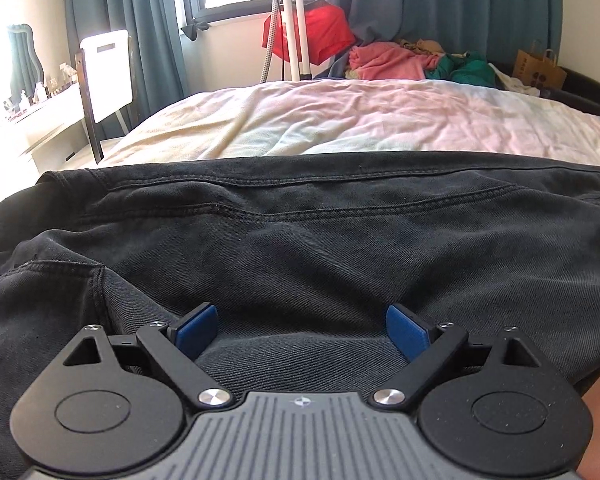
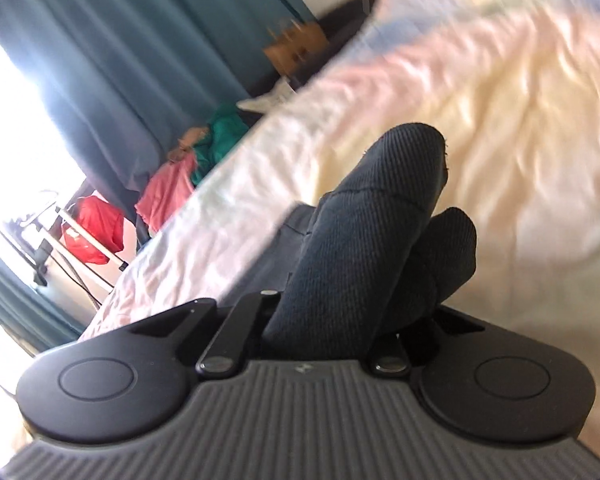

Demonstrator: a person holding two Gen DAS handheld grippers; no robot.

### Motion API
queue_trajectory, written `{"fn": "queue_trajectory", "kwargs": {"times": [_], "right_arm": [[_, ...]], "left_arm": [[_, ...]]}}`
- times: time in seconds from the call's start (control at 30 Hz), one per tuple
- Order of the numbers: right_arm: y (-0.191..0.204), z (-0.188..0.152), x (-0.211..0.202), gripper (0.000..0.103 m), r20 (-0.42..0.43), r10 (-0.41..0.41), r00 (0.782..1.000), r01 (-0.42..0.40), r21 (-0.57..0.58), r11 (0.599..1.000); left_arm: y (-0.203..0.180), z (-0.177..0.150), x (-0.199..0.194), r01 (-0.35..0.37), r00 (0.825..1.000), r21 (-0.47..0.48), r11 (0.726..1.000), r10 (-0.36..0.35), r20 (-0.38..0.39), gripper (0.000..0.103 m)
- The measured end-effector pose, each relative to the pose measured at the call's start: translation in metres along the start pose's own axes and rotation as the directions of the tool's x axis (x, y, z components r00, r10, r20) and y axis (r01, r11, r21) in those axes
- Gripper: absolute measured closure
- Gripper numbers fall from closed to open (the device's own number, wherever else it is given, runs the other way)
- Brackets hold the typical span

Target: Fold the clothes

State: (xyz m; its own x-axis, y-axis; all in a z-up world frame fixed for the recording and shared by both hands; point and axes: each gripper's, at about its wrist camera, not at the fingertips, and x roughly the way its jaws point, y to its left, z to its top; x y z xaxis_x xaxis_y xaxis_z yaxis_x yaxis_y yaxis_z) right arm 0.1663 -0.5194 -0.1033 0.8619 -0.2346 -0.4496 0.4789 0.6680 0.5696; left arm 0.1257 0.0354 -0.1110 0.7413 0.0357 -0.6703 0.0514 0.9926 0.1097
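Note:
A black denim garment (image 1: 300, 232) lies spread across the near part of the bed. My left gripper (image 1: 302, 328) is open, its blue pads (image 1: 196, 330) resting low on the denim with nothing between them. In the right wrist view, my right gripper (image 2: 352, 312) is shut on a bunched fold of the same dark garment (image 2: 372, 224), which sticks up from between the jaws and hides the fingertips. That view is tilted and blurred.
The bed has a pale pastel cover (image 1: 360, 120). Beyond it lie a pile of pink and green clothes (image 1: 412, 64), a red bag (image 1: 320, 32) on a white stand, a brown paper bag (image 1: 540, 68) and teal curtains (image 1: 140, 20). A chair (image 1: 104, 80) stands at the left.

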Motion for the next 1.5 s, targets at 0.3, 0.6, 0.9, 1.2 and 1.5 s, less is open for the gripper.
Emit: {"fn": "queue_trajectory", "kwargs": {"times": [0.3, 0.6, 0.9, 1.2, 1.5], "right_arm": [[0.137, -0.009, -0.062, 0.091, 0.157, 0.209, 0.965, -0.106, -0.497, 0.861], [0.25, -0.171, -0.125, 0.091, -0.083, 0.501, 0.861, -0.355, -0.805, 0.476], [0.23, -0.287, -0.102, 0.091, -0.423, 0.341, 0.84, -0.521, -0.804, 0.286], [0.288, -0.301, -0.146, 0.09, -0.436, 0.45, 0.78, -0.582, -0.77, 0.263], [0.277, -0.31, -0.133, 0.064, -0.551, 0.385, 0.74, -0.668, -0.671, 0.323]], "left_arm": [[0.015, 0.011, -0.017, 0.047, 0.999, -0.072, 0.996, -0.047, 0.008, 0.01], [0.069, 0.021, -0.064, 0.018, 0.991, -0.293, 0.956, 0.02, 0.129, 0.001], [0.092, 0.027, -0.075, 0.013, 0.99, -0.391, 0.92, 0.044, 0.134, 0.001], [0.095, 0.033, -0.095, 0.121, 0.967, -0.419, 0.9, -0.012, 0.253, 0.001], [0.1, 0.032, -0.084, 0.17, 0.969, -0.431, 0.886, -0.07, 0.238, 0.001]]}}
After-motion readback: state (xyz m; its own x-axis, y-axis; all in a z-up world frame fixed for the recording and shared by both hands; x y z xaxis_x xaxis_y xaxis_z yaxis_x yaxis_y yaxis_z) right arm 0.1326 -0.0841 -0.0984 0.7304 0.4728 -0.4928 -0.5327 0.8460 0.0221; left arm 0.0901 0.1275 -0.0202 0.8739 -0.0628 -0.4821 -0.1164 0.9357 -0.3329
